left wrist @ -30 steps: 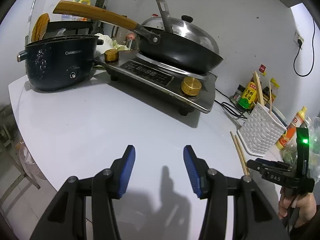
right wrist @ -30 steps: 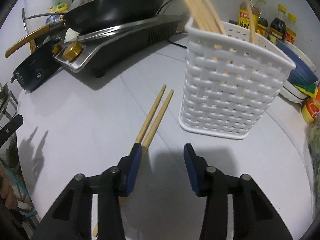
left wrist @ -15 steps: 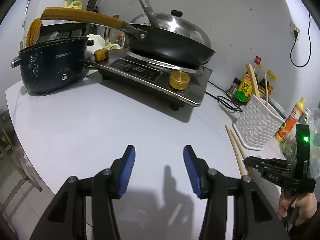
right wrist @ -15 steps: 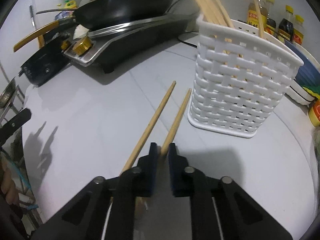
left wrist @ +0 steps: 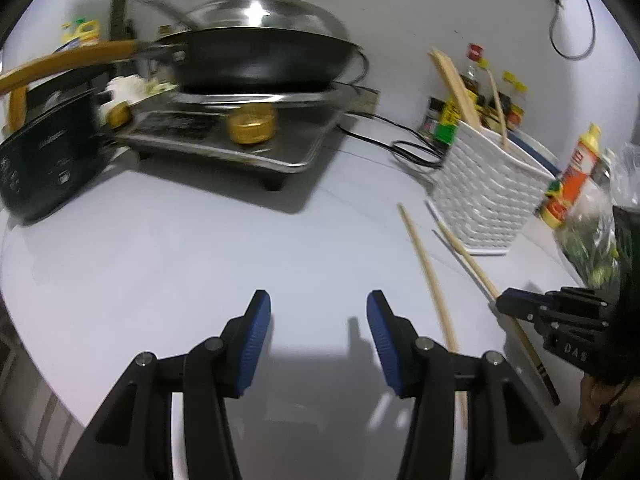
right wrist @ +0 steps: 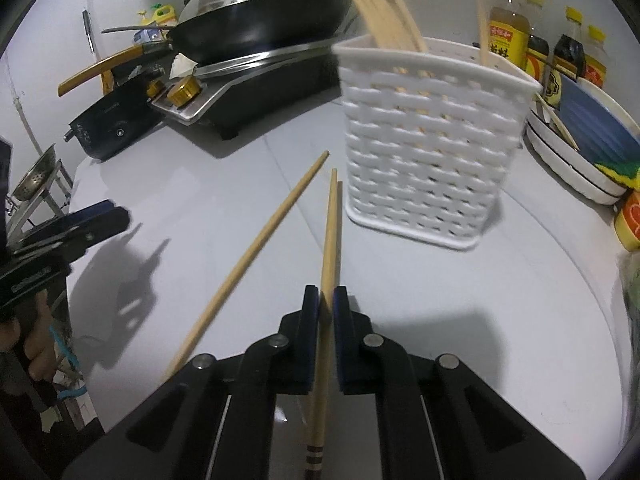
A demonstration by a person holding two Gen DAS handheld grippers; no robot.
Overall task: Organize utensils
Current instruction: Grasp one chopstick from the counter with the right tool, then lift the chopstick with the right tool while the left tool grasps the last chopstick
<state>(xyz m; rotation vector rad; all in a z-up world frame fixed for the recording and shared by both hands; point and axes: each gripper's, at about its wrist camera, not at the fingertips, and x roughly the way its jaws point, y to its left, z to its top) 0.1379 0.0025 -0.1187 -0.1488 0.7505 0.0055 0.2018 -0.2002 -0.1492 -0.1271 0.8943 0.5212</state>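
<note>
My right gripper [right wrist: 326, 292] is shut on a wooden chopstick [right wrist: 330, 232] that points forward toward the white woven basket [right wrist: 432, 152]. A thin shadow runs beside the chopstick's far end. A second chopstick [right wrist: 256, 248] lies loose on the white table to its left. Several chopsticks stand in the basket. In the left wrist view, my left gripper [left wrist: 319, 308] is open over bare table with nothing between its fingers. The loose chopstick [left wrist: 428, 272] lies just to its right. Further right are the held chopstick [left wrist: 468, 256], the right gripper [left wrist: 504, 304] and the basket [left wrist: 488, 192].
A lidded black wok [left wrist: 256, 56] sits on a steel stove at the back, with a dark electric pot [left wrist: 44, 160] to the left. A black cable [left wrist: 400, 140] runs behind the basket. Sauce bottles [right wrist: 508, 36], stacked plates [right wrist: 580, 136] and a bag of greens [left wrist: 592, 240] crowd the right side.
My right gripper has closed on one of the two chopsticks and swung it apart from the other. The left gripper stayed open and shifted right, toward the chopsticks and basket.
</note>
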